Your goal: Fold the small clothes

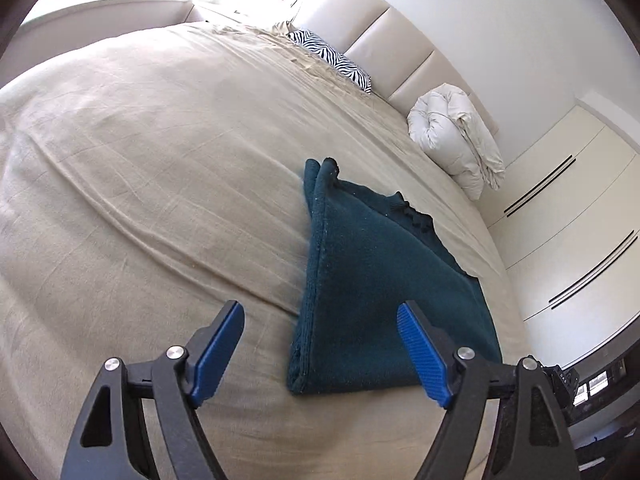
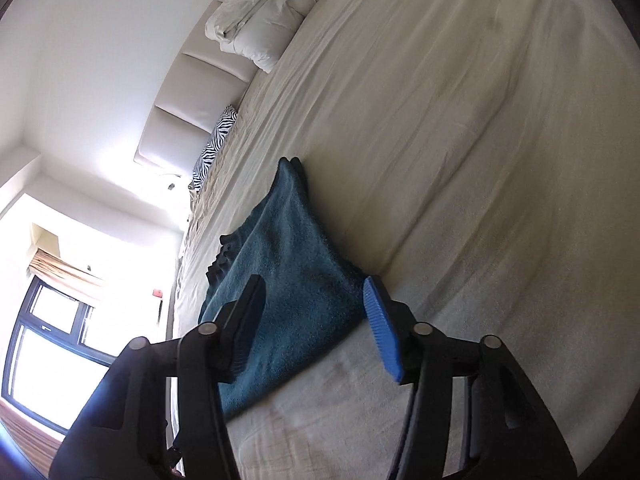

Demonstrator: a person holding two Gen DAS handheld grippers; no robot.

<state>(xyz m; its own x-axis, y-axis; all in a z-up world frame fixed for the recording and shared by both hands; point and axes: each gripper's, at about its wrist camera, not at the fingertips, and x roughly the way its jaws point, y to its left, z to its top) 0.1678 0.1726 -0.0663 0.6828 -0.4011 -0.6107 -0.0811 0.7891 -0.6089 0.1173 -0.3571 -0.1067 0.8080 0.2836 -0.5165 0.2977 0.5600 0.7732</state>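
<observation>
The folded blue towel (image 1: 376, 280) lay flat on the bed (image 1: 140, 160). Both claws, left (image 1: 320, 350) and right (image 2: 316, 324), stood apart, holding nothing. A white duvet (image 1: 452, 136) sat far behind the towel.

Beige bed (image 1: 140, 140), padded headboard (image 1: 384, 44), bright window (image 2: 48, 336)

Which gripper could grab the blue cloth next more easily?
Probably the right gripper: the teal cloth lies between its open fingers. The left gripper is open too, but the cloth sits off toward one finger.
</observation>
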